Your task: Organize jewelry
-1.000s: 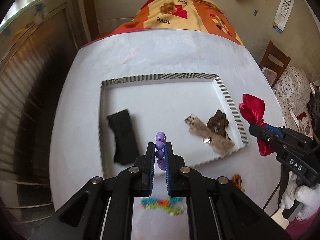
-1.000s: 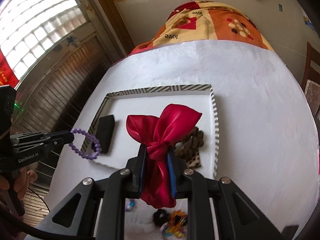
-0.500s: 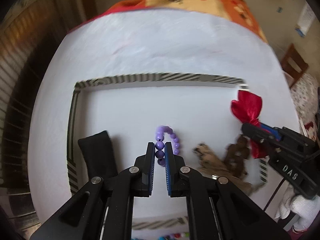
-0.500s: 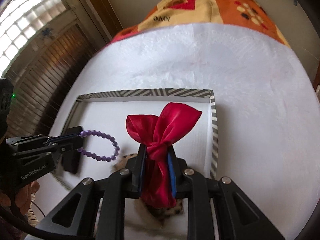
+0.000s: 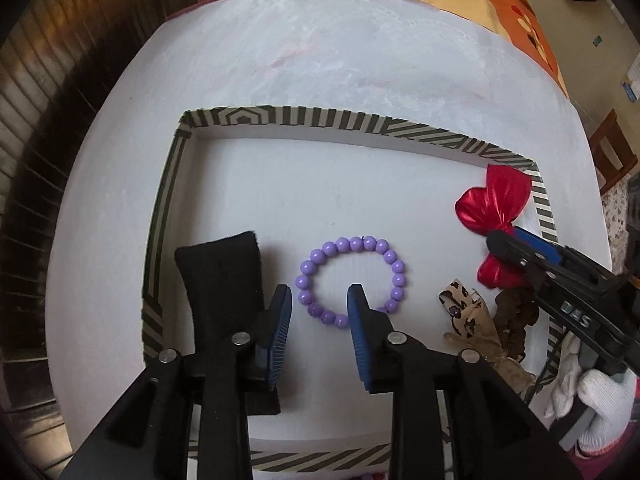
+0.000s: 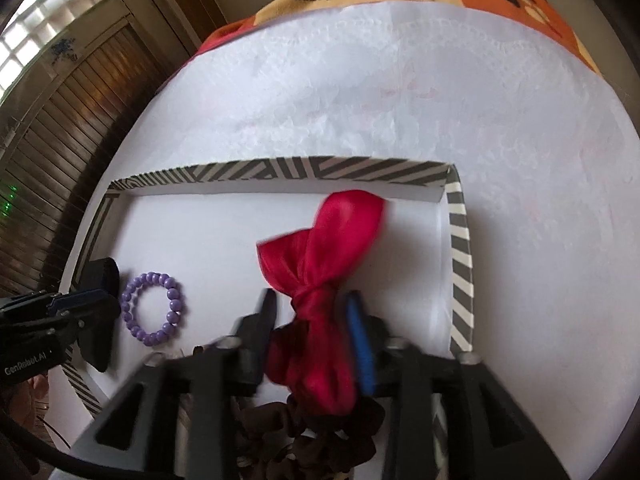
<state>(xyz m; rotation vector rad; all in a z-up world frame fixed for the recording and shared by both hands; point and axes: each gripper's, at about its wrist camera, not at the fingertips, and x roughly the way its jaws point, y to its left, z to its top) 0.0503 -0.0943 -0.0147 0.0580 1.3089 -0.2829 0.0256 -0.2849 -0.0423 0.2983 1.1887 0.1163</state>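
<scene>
A purple bead bracelet (image 5: pixel 351 282) lies flat in the striped-rim white tray (image 5: pixel 320 121); it also shows in the right wrist view (image 6: pixel 154 308). My left gripper (image 5: pixel 319 294) is open just above its near side, empty. A red satin bow (image 6: pixel 320 276) sits between the fingers of my right gripper (image 6: pixel 312 300), whose jaws stand apart around its knot, over the tray's right part. In the left wrist view the bow (image 5: pixel 494 204) is at the tray's right rim with the right gripper (image 5: pixel 516 248) on it.
A black cloth band (image 5: pixel 224 276) lies at the tray's left. A leopard-print bow (image 5: pixel 472 320) and a brown scrunchie (image 5: pixel 516 316) lie at its right front. The tray (image 6: pixel 460 240) rests on a white-covered table (image 6: pixel 400 92); a wooden door stands left.
My left gripper lowered into the tray, opened and let go of the purple bracelet, now lying flat. My right gripper moved over the tray and its jaws have parted around the red bow.
</scene>
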